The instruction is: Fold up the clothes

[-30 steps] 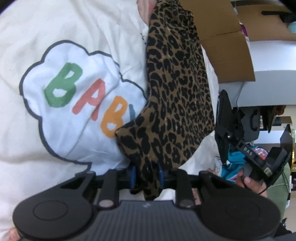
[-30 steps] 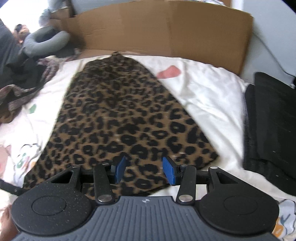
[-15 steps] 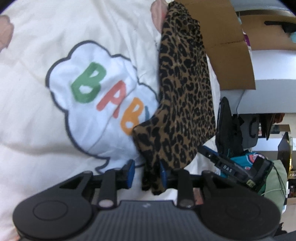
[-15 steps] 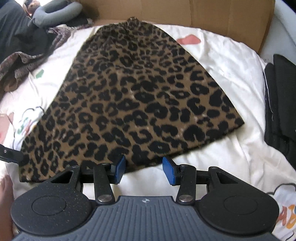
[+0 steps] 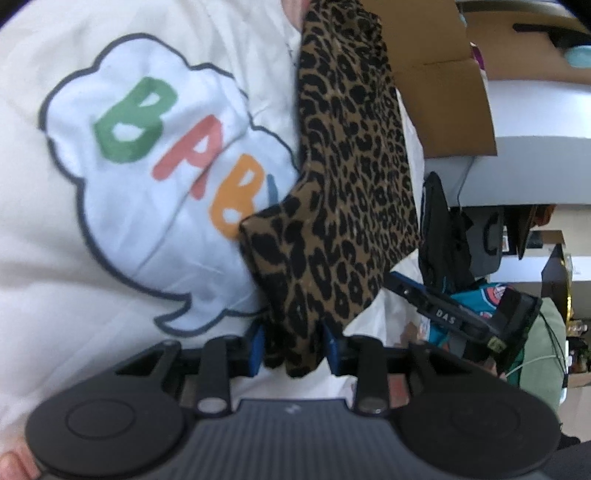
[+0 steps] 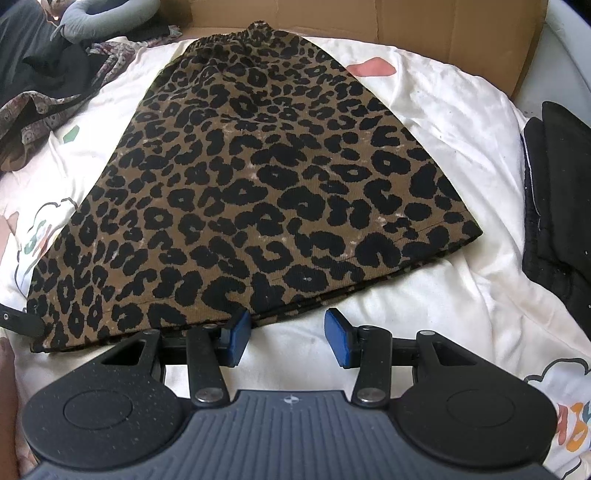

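My left gripper [image 5: 293, 350] is straddling a corner of the leopard-print skirt [image 6: 251, 192] — whether it's pinching, I cannot tell; my right gripper [image 6: 288, 336] is hovering half-open, empty, at the hem.

A cardboard box [image 6: 461, 33] stands behind the white printed quilt [image 6: 424, 306].

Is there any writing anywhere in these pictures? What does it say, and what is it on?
"BAB", in green, pink and orange letters, a fourth letter hidden by the leopard-print skirt: inside the cloud print on the white bedding.
"DAS": small white label on the right gripper, seen from the left wrist camera.
Coloured letters at the bedding's right edge, right wrist view: cut off, unreadable.
Nothing else legible.
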`<state>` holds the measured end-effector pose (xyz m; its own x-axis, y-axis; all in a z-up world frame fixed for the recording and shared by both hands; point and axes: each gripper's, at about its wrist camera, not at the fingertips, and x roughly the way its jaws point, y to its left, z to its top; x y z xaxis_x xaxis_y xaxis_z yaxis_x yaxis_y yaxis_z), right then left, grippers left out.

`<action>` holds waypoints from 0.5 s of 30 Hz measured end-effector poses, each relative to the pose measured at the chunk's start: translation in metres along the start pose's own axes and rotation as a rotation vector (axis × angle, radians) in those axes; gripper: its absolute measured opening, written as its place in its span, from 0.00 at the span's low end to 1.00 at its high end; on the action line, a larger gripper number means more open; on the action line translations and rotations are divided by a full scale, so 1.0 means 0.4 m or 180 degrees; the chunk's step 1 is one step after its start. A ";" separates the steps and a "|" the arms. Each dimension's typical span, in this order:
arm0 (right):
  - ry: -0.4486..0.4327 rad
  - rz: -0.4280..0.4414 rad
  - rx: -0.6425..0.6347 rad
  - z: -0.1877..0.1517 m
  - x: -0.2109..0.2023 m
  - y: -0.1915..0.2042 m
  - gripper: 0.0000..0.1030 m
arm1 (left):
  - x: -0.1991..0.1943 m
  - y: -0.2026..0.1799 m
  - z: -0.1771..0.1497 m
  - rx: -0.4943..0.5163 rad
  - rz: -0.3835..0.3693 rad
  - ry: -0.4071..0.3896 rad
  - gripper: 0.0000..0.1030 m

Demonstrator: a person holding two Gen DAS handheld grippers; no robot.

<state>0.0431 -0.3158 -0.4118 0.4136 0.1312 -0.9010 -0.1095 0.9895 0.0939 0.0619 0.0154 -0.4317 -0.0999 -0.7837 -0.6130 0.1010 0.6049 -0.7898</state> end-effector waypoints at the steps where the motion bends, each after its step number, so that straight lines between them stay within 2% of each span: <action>1: -0.0003 0.0006 0.0006 -0.001 0.000 -0.001 0.50 | 0.002 -0.001 0.001 -0.0006 -0.0021 -0.0045 0.32; 8: -0.0022 0.0058 0.0058 -0.004 0.002 -0.010 0.50 | 0.029 0.010 0.014 -0.0235 -0.0197 -0.0145 0.31; 12: -0.0040 0.0063 0.0066 -0.006 0.003 -0.013 0.50 | 0.028 0.027 0.012 -0.0316 -0.0213 -0.0079 0.19; 15: -0.0049 0.0059 0.0131 -0.009 0.006 -0.023 0.50 | 0.031 0.028 0.012 -0.0307 -0.0204 -0.0040 0.18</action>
<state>0.0418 -0.3250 -0.4162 0.4257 0.1501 -0.8924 -0.0800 0.9885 0.1281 0.0667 0.0117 -0.4481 -0.0906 -0.8226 -0.5613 -0.0011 0.5637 -0.8260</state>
